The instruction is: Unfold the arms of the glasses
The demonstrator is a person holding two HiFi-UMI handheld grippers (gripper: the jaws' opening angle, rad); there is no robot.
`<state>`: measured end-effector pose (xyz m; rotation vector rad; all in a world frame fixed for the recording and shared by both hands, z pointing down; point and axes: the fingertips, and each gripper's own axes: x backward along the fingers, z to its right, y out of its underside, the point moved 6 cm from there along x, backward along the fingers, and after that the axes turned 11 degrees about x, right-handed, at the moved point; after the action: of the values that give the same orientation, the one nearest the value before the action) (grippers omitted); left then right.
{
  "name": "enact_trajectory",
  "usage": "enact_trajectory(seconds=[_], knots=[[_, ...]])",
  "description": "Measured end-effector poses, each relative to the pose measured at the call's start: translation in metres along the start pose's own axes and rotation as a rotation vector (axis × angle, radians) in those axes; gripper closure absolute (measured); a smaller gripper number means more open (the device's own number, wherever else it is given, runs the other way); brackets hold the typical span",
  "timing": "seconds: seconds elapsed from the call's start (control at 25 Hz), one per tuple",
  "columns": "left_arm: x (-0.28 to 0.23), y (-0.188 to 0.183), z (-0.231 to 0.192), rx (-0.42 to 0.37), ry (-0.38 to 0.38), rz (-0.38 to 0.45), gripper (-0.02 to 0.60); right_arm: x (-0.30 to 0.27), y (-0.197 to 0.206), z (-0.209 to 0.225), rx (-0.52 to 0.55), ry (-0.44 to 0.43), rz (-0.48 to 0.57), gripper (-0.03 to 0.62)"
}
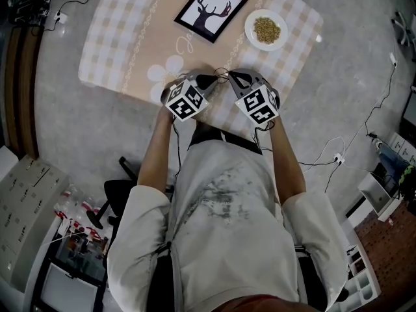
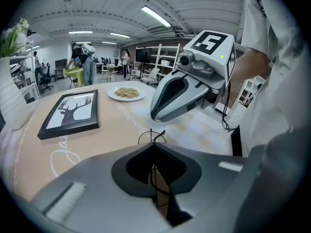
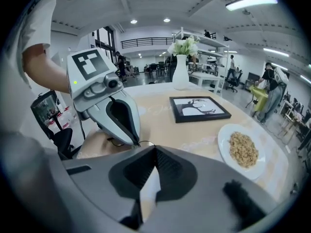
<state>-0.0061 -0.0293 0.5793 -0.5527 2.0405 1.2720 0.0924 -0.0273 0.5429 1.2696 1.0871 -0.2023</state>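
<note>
- Left gripper (image 2: 154,145): in your left hand, jaws closed together on the thin wire of the glasses (image 2: 152,136). One lens rim shows in the slot behind the tips.
- Right gripper (image 3: 154,148): in your right hand, jaws closed tip to tip. The tips sit right at the wire, but you cannot tell from any view whether they pinch it.
- Glasses: thin dark wire frame, held low over the near edge of the table (image 1: 130,38). They sit between the two gripper tips, which point towards each other and nearly meet.
- Marker cubes: one on each gripper, just in front of your forearms in the head view.
- Table: covered with a beige cloth that is checked along the sides and has a white flower print.
- Framed deer picture (image 1: 210,10): lying flat near the far edge, well apart from the grippers.
- Plate (image 1: 275,41): white, holding a heap of grain (image 1: 266,30), just to the right of the picture.
- Vase (image 3: 181,72): white, with white flowers, standing upright beyond the picture.
</note>
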Motion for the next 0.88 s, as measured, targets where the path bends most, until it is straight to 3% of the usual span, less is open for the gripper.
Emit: enact_trajectory(seconds=[0.88], knots=[[-0.001, 0.001, 0.002, -0.021, 0.011, 0.0, 0.565, -0.034, 0.001, 0.004, 0.085, -0.112, -0.055, 0.578]])
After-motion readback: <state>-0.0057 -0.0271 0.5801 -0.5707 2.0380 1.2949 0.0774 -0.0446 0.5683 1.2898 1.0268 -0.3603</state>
